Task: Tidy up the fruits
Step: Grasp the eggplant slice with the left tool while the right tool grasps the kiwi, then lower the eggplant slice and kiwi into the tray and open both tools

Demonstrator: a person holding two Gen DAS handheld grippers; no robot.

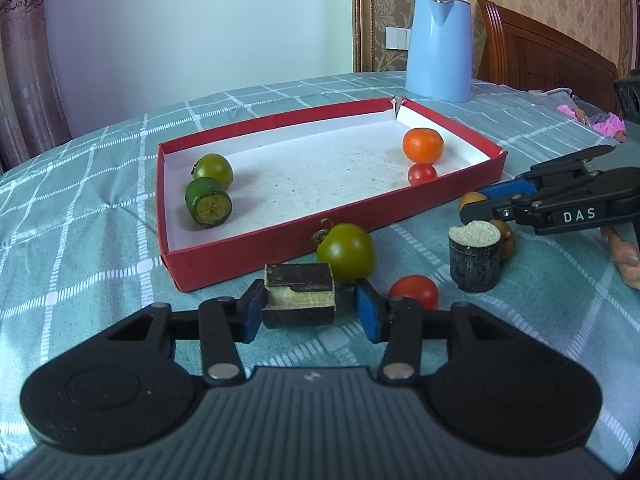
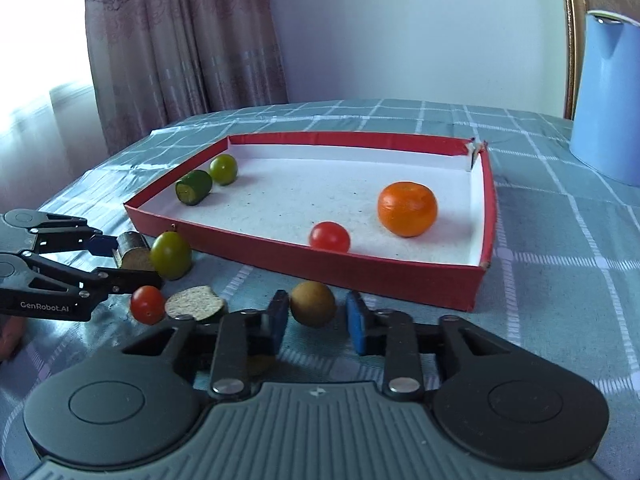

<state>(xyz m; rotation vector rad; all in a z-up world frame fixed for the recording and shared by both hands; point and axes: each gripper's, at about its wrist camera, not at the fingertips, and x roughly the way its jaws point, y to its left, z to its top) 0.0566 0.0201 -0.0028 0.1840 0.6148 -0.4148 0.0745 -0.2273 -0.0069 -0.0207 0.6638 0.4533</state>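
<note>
The dark cut block (image 1: 299,295) lay crosswise at lower centre between the left gripper (image 1: 311,312)'s wide jaws; the right gripper (image 2: 317,322)'s wide jaws flanked one brown fruit (image 2: 312,303). The red tray (image 1: 276,240) held four pieces

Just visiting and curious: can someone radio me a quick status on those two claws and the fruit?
Left gripper open around dark sugarcane chunk. Right gripper open around round brown longan. Four fruits in red cardboard tray. Nothing blocking.
</note>
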